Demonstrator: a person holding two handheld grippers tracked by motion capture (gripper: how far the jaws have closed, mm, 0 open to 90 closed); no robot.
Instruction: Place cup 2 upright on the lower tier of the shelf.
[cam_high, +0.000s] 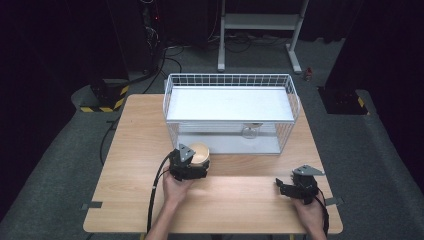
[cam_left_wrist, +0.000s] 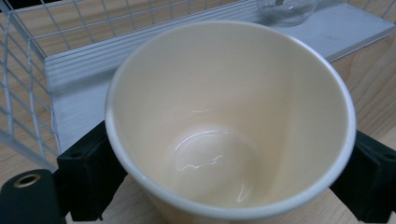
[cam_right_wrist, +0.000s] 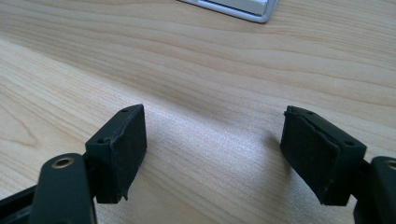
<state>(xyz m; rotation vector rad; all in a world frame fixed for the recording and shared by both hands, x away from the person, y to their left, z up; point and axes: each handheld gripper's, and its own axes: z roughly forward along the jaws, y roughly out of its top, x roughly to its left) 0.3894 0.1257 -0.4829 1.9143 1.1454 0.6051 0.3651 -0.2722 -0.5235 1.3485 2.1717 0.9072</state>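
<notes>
A cream cup (cam_high: 199, 151) stands upright on the wooden table (cam_high: 135, 150), just in front of the wire basket's left front corner. My left gripper (cam_high: 198, 164) is shut on it. In the left gripper view the black pads (cam_left_wrist: 88, 177) press the cup (cam_left_wrist: 224, 116) on both sides, and the cup's inside is bare. Near the table's front right my right gripper (cam_high: 284, 187) rests low, held by a hand. Its jaws stand apart in the right gripper view (cam_right_wrist: 215, 154), with nothing but bare wood between them.
A white wire basket (cam_high: 230, 80) with a white shelf on top stands at the back middle of the table. A clear glass item (cam_high: 249, 131) sits on its lower tray (cam_left_wrist: 70, 93). Cables and a metal stand lie on the floor beyond.
</notes>
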